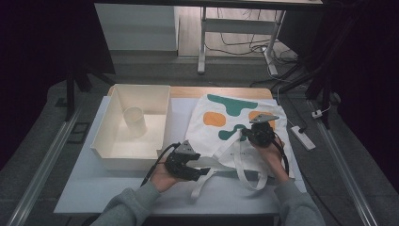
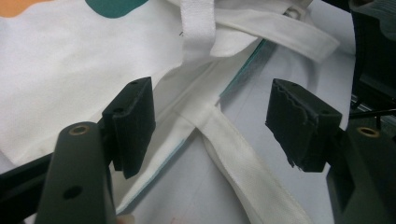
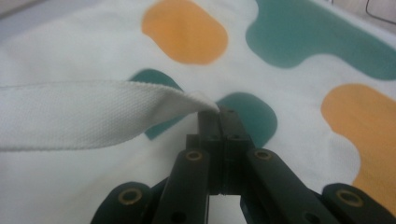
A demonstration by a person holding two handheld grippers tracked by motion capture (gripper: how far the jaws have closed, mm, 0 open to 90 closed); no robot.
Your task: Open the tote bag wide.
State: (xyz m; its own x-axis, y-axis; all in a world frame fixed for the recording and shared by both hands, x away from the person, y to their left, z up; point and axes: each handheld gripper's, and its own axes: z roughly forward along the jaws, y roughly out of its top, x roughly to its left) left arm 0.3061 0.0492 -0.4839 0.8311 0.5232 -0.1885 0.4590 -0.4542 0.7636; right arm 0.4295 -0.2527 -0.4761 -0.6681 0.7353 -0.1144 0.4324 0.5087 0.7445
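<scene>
1. In the left gripper view, the left gripper [image 2: 212,126] has its jaws spread wide with nothing between them. Directly below the gap lies one white strap [image 2: 243,158] of the tote bag [image 2: 60,79], running from the bag's open edge toward the camera across the table's pale surface [image 2: 261,88].
2. In the right gripper view, the right gripper [image 3: 218,112] has its jaws pressed together, pinching the edge of another white handle strap [image 3: 84,114]. That strap trails off to the gripper's left, lifted slightly above the bag's printed face.
3. Just beyond the right gripper's tips, the tote bag [image 3: 280,121] shows its orange and teal blobs; one teal patch sits right ahead of the closed jaws.
4. In the high view, the person's left hand [image 1: 162,176] holds the left gripper [image 1: 200,172] near the bag's near-left corner, jaws pointing right toward the straps.
5. The right hand [image 1: 273,157] holds the right gripper [image 1: 247,134] over the tote bag [image 1: 211,134], which lies flat, mouth toward the person.
6. Farther off, to the left of the left gripper and just beside the bag, stands a cream open bin [image 1: 106,125]. A pale cup [image 1: 134,121] stands upright inside it.
7. Beyond the table [image 1: 94,183], a power strip [image 1: 302,137] lies on the floor to the right gripper's right.
</scene>
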